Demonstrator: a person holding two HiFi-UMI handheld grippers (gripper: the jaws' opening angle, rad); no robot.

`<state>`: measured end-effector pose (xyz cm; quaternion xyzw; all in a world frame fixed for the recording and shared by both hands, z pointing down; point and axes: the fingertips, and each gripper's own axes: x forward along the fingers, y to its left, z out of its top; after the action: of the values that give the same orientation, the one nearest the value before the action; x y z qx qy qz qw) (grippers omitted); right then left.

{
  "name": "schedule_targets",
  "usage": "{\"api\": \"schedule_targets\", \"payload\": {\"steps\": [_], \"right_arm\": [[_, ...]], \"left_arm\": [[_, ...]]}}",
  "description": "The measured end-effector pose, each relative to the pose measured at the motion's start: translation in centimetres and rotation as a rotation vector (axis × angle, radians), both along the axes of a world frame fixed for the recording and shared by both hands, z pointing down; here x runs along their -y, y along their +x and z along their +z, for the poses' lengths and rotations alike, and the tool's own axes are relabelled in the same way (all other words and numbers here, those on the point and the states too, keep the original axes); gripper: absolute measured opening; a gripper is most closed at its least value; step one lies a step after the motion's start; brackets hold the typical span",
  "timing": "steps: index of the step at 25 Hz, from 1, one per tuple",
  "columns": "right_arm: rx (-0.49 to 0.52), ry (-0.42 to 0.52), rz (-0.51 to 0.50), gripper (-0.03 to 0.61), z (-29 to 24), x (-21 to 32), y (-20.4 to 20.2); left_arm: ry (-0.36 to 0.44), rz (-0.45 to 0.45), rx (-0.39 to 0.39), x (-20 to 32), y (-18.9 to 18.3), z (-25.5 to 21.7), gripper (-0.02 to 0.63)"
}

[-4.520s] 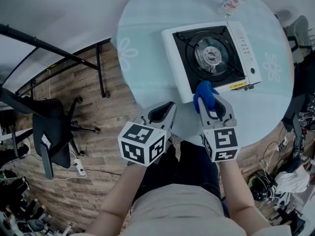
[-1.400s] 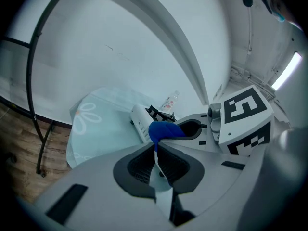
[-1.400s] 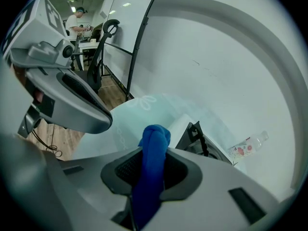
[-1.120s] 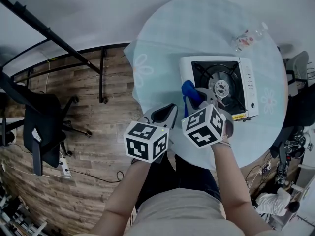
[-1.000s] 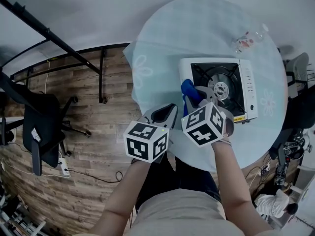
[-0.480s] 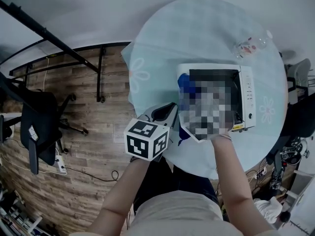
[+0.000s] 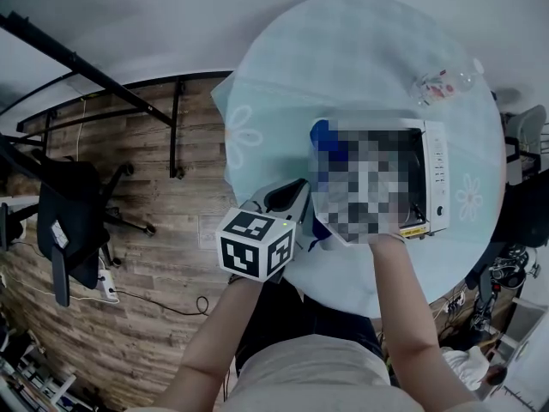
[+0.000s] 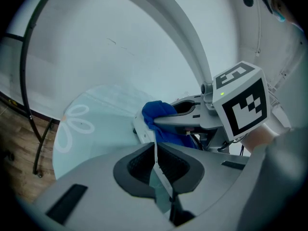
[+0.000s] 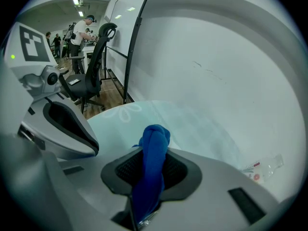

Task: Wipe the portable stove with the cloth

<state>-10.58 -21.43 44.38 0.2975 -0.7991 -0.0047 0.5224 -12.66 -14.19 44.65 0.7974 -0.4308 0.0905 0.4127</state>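
**Cloth clamped in the right gripper at the stove's left edge**

The blue cloth [image 9: 153,146] is seen bunched between the jaws of the right gripper [image 9: 151,170], which are closed hard on it, with a rounded wad left sticking out past the tips. From the head view the wad is found at the left edge of the stove [image 7: 436,177], near its far corner. Much of the stove top is masked there, so contact with the surface cannot be confirmed. The left gripper [image 8: 155,148] is held low at the near rim of the table [image 7: 283,75]. Its jaws are pressed together with nothing between them.

For a clean wipe, it is judged that the wad should be pressed flat on the white casing and drawn in overlapping passes. The jaw tips are best kept off the metal and clear of the burner grate. The stove could be steadied by the idle left gripper if it starts to slide on the tablecloth.

And the count is taken: one stove, one cloth, two grippers, one table, one plastic bottle [image 7: 446,82] lying well beyond the stove, and one office chair [image 7: 67,217] off to the left.
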Motion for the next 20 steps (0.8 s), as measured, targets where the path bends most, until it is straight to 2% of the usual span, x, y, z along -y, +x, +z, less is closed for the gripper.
{"api": "schedule_targets", "payload": {"steps": [12,20], "right_arm": [[-0.013,0.014,0.003,0.098,-0.1,1.3,-0.6],[-0.028,0.045,-0.013,0.098,-0.2,1.4,-0.7]], "left_arm": [[-0.01,-0.009,0.003,0.6,-0.5,0.2,0.032],[0.015,0.012,-0.016,0.8,-0.2,-0.4,0.032]]}}
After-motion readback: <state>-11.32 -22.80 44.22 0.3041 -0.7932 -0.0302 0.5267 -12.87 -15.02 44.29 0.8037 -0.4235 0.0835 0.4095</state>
